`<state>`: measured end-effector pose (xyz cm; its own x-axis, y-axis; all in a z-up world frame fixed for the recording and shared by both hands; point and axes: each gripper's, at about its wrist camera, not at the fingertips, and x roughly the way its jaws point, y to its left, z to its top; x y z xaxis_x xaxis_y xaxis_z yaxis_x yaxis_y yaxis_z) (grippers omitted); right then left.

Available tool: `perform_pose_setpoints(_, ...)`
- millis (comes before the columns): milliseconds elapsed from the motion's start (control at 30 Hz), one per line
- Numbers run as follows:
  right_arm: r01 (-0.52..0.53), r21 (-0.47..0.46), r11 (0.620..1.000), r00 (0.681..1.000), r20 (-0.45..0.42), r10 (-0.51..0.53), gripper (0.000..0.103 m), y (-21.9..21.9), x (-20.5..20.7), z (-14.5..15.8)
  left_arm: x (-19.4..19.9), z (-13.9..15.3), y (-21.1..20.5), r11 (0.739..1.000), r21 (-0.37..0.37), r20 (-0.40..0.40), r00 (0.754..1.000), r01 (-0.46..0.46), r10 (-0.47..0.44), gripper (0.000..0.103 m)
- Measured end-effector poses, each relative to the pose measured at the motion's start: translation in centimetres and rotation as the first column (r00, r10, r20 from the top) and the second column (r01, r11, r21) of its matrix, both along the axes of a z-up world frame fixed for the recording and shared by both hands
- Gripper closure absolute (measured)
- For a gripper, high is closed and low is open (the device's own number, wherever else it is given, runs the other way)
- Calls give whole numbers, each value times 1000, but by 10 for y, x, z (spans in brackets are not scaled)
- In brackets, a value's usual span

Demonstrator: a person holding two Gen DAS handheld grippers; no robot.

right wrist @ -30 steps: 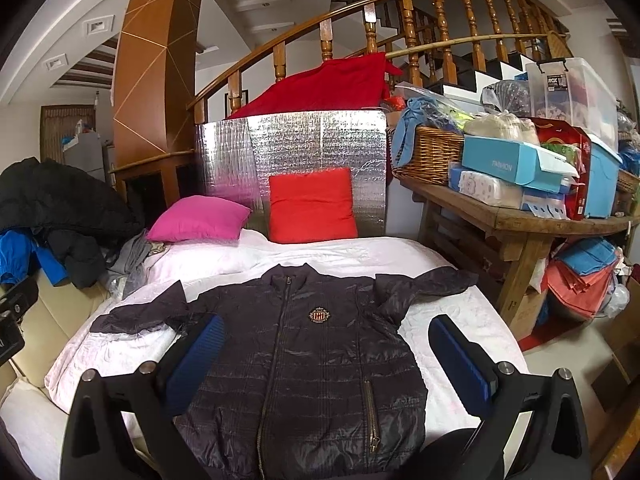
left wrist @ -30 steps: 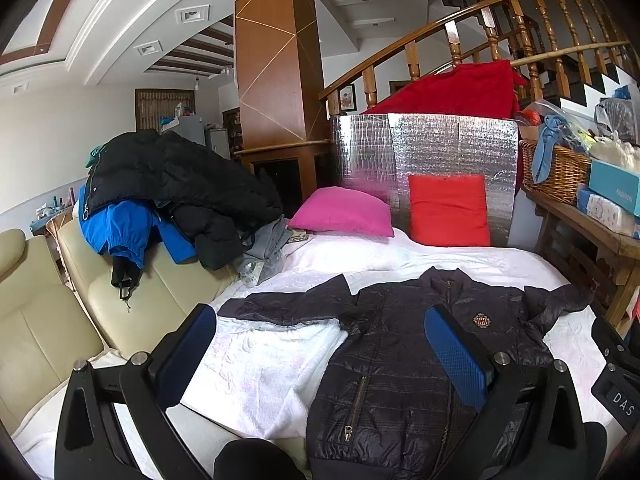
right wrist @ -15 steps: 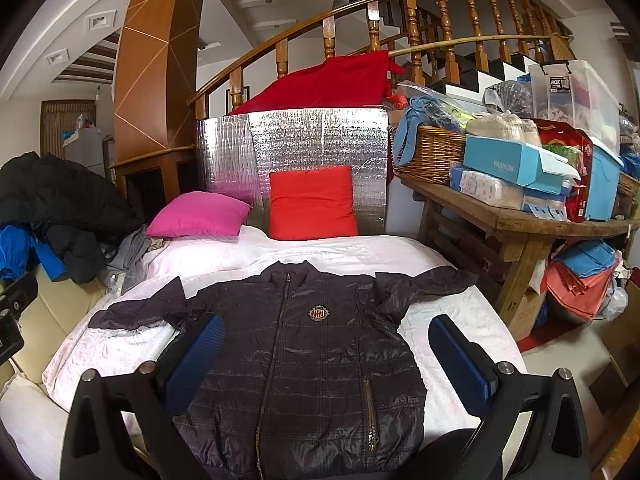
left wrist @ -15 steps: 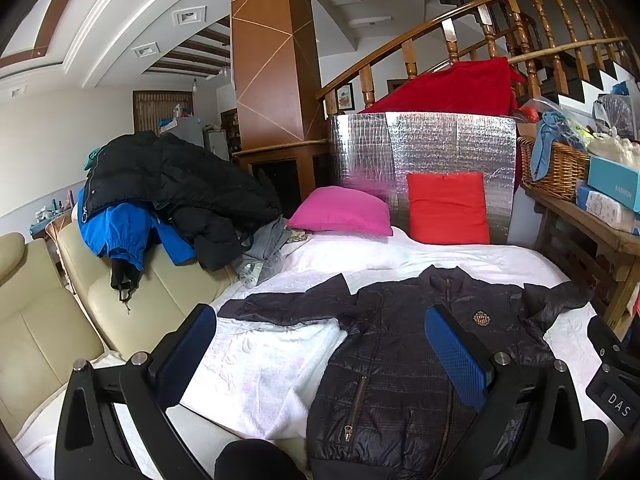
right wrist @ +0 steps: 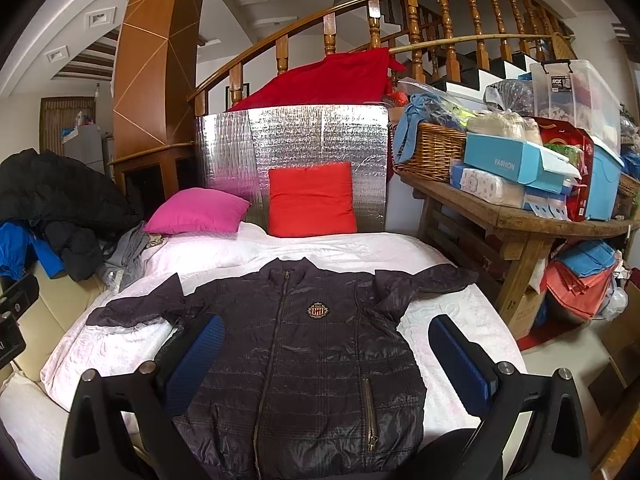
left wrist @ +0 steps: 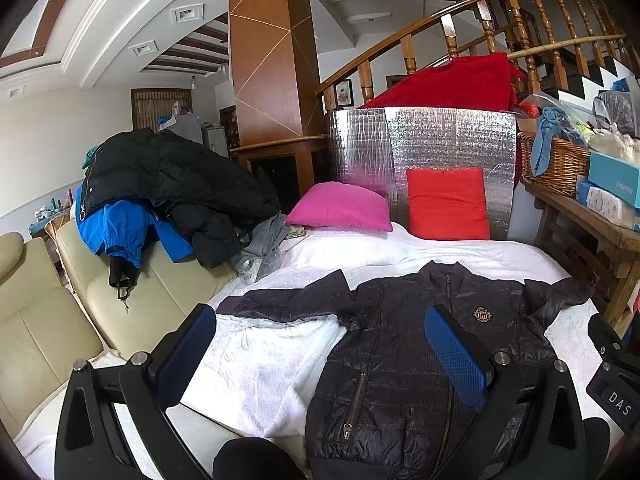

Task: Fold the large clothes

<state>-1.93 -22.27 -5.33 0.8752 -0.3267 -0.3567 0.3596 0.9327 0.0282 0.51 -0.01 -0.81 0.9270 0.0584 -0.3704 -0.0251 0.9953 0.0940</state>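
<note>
A dark quilted zip jacket (right wrist: 304, 352) with a small chest badge lies flat, front up, on the white bed (right wrist: 360, 248), both sleeves spread out. It also shows in the left wrist view (left wrist: 404, 352). My left gripper (left wrist: 320, 356) is open and empty, hovering above the jacket's left side and the white cover. My right gripper (right wrist: 326, 360) is open and empty, above the jacket's lower body. Neither touches the jacket.
A pink pillow (right wrist: 196, 210) and a red pillow (right wrist: 312, 200) lean at the bed's head against a silver foil panel (right wrist: 304, 136). A cream sofa (left wrist: 48, 320) with piled coats (left wrist: 160, 184) stands left. A cluttered wooden table (right wrist: 516, 224) stands right.
Both views have drifted very slightly; the grippers stay open and the jacket has not moved.
</note>
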Motion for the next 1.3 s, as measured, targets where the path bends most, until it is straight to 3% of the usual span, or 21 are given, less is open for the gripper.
perform_pose_setpoints(433, 2, -4, 1000, 1000, -9, -2, 0, -2, 6, -3, 7, -3, -4, 1000, 2, -10, 1000, -1, 1, 0)
perform_pose_setpoints(700, 18, 0, 1000, 999, -40, -18, 0, -12, 32, -10, 37, -18, -12, 1000, 13, -54, 999, -3, 4, 0)
perform_pose_setpoints(967, 104, -22, 994, 987, -122, -106, 0, -49, 89, -29, 124, -69, -31, 1000, 8, -200, 979, 26, -24, 0)
perform_pose_setpoints(1167, 194, -27, 981, 964, -181, -196, 0, -115, 154, -50, 217, -126, -50, 1000, 27, -305, 952, -15, 23, 0)
perform_pose_setpoints(1300, 182, 123, 976, 967, -203, -155, 0, -193, 197, -74, 273, -164, -65, 999, 10, -372, 928, -33, 34, 0)
